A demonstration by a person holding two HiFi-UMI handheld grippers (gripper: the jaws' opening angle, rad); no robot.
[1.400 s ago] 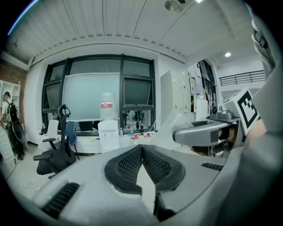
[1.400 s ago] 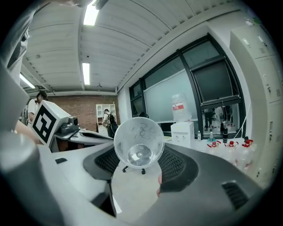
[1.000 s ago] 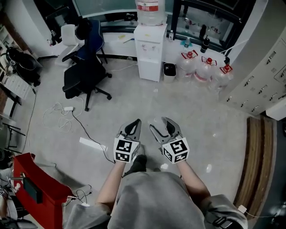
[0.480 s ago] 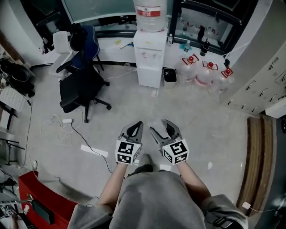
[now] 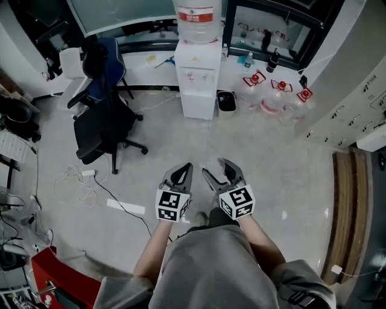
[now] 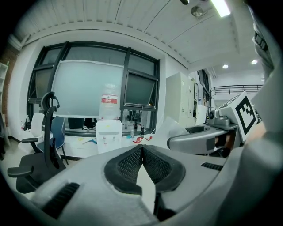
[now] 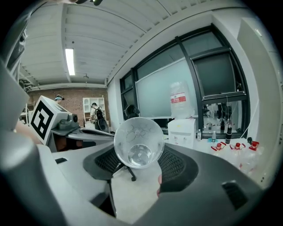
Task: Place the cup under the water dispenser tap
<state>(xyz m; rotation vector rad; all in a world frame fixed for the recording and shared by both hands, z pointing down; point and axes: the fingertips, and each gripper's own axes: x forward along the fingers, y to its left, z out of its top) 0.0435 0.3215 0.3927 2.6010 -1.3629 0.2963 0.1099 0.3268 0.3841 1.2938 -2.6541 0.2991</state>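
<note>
Clamped in the right gripper point(image 5: 218, 172) beside the closed, empty left gripper point(image 5: 181, 171), pickup complete; carry the cup point(image 7: 139, 142) across the floor point(image 5: 265, 151) to the water dispenser point(image 5: 198, 84), well apart ahead, and set it under the tap point(image 5: 196, 76).

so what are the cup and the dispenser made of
Cup: probably thin clear plastic with a glossy finish; its wall and base are see-through with faint glints. Dispenser: smooth white casing, either plastic or painted metal, can't tell which. The bottle on top looks like clear plastic.
</note>
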